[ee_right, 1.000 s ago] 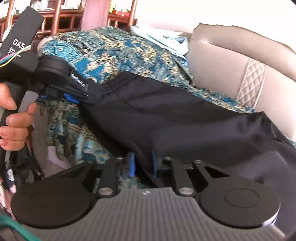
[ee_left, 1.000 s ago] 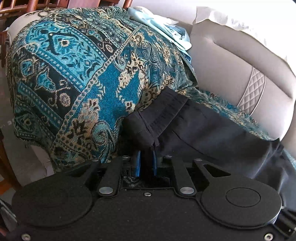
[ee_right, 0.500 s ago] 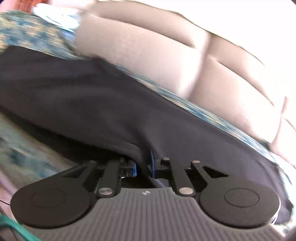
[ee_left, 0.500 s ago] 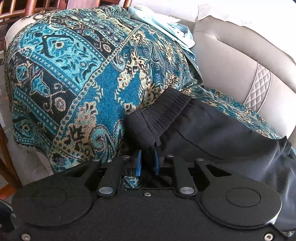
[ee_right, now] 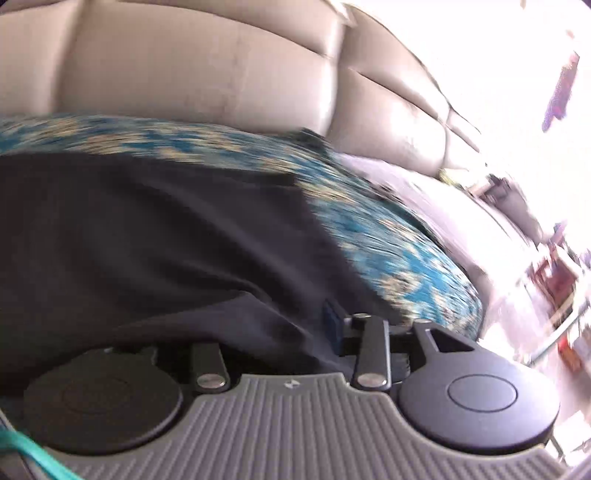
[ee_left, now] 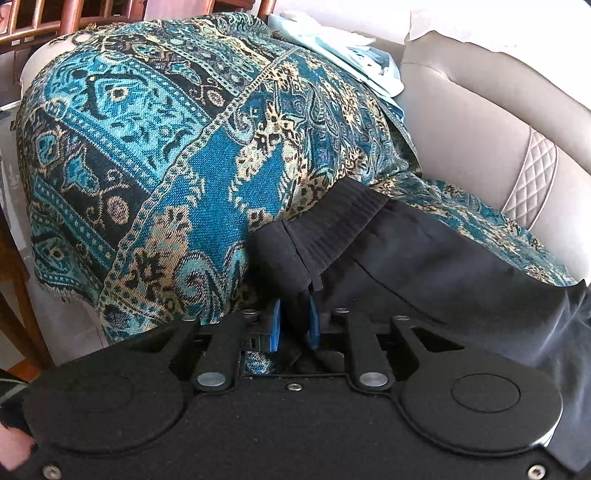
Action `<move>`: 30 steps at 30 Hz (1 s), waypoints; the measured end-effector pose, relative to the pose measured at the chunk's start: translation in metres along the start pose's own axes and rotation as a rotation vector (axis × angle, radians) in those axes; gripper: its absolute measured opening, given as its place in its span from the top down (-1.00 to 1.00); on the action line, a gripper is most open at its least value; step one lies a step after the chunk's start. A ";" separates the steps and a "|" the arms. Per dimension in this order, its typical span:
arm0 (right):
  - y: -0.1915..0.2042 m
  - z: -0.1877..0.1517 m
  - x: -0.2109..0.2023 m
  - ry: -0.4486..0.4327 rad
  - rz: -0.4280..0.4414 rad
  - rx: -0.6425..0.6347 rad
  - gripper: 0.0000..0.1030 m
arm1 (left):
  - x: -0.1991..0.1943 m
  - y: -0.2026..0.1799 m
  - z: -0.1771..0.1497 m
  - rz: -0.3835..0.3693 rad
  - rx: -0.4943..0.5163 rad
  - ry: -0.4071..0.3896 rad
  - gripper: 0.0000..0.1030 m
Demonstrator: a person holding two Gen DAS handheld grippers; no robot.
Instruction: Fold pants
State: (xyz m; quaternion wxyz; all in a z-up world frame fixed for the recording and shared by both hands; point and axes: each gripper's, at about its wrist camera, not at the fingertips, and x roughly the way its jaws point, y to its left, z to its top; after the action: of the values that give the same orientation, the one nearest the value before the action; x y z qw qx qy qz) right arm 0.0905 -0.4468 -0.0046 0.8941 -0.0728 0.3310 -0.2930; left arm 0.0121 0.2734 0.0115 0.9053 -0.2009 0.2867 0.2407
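Black pants (ee_left: 424,266) lie across a blue patterned throw (ee_left: 147,129) on a beige sofa. My left gripper (ee_left: 293,321) is shut on the folded waistband end, black cloth pinched between its blue pads (ee_left: 275,326). In the blurred right wrist view, the pants (ee_right: 147,229) stretch left over the throw (ee_right: 388,251). My right gripper (ee_right: 273,325) has its jaws opening wide. Its right blue pad (ee_right: 332,319) stands bare beside the cloth. Loose black cloth drapes over and hides its left finger.
The sofa's beige backrest (ee_left: 480,129) rises behind the pants, and its cushions (ee_right: 203,66) fill the top of the right wrist view. A light blue cloth (ee_left: 351,48) lies on the sofa's far end. Wooden chair rails (ee_left: 37,22) stand at the upper left.
My right gripper swept fast to the right along the pants and its jaws spread apart, slackening the cloth. My left gripper kept its hold on the waistband and barely moved.
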 end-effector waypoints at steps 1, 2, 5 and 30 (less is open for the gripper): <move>-0.009 0.001 0.008 0.007 -0.028 0.026 -0.28 | 0.000 0.000 0.000 0.000 0.000 -0.001 0.66; -0.019 -0.001 0.015 0.012 -0.049 0.055 -0.41 | 0.001 0.000 0.000 -0.001 -0.001 -0.003 0.65; -0.049 -0.007 0.033 0.011 -0.105 0.156 -0.63 | 0.001 0.000 -0.001 -0.004 -0.004 -0.009 0.65; -0.077 0.037 -0.013 -0.253 0.174 0.567 -0.98 | -0.079 -0.091 0.013 -0.121 0.260 -0.215 0.13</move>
State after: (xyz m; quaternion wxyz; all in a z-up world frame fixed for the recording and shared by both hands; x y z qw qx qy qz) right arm 0.0696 -0.5050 0.0557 0.9344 0.1718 0.1276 -0.2846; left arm 0.0112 0.1810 0.0902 0.9619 -0.0722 0.2044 0.1668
